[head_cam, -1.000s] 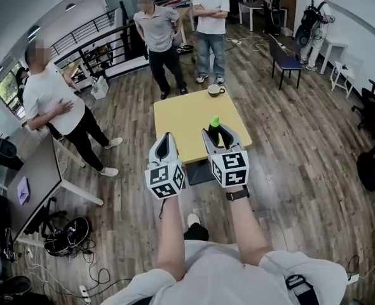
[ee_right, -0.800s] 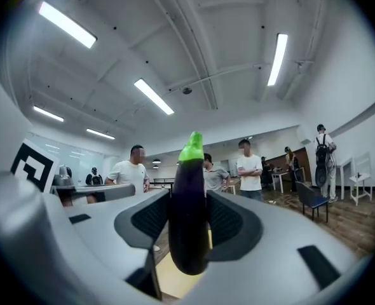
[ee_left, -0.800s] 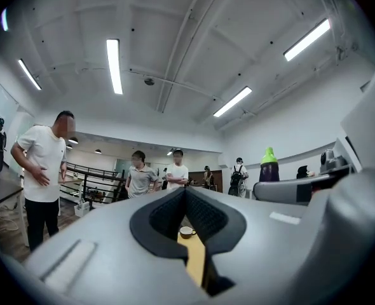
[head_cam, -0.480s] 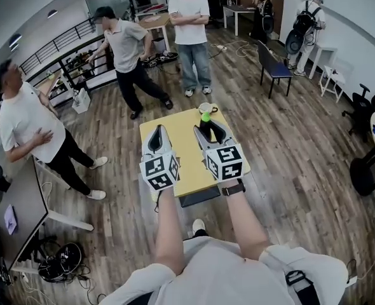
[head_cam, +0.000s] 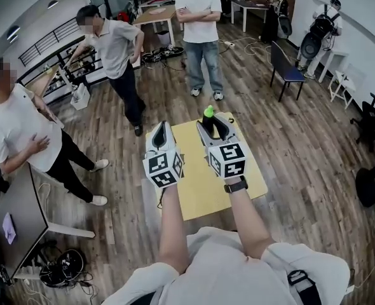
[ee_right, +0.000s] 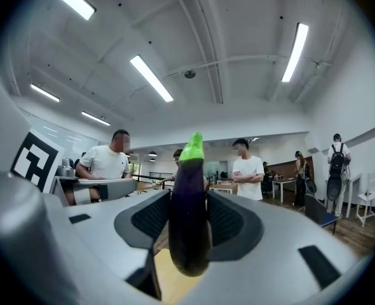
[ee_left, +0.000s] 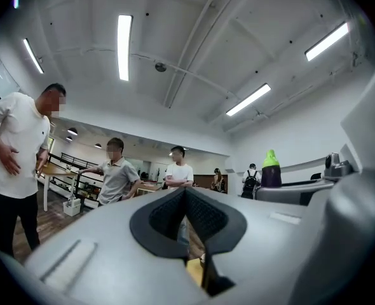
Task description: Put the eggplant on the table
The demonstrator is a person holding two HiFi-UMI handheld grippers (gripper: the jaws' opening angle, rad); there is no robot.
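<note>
Eggplant stands upright, long axis vertical, green stem end up, clamped in the right claw above the yellow table, near its far edge. Left claw closed, holding nothing.

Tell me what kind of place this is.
Most likely an open-plan office or lab workspace: desks and a blue chair stand on a wood-plank floor, strip lights line the ceiling, and onlookers stand by a small yellow table.

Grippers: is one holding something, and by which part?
The right gripper holds the eggplant upright, pinched around its purple middle. The left gripper is shut on nothing.
</note>
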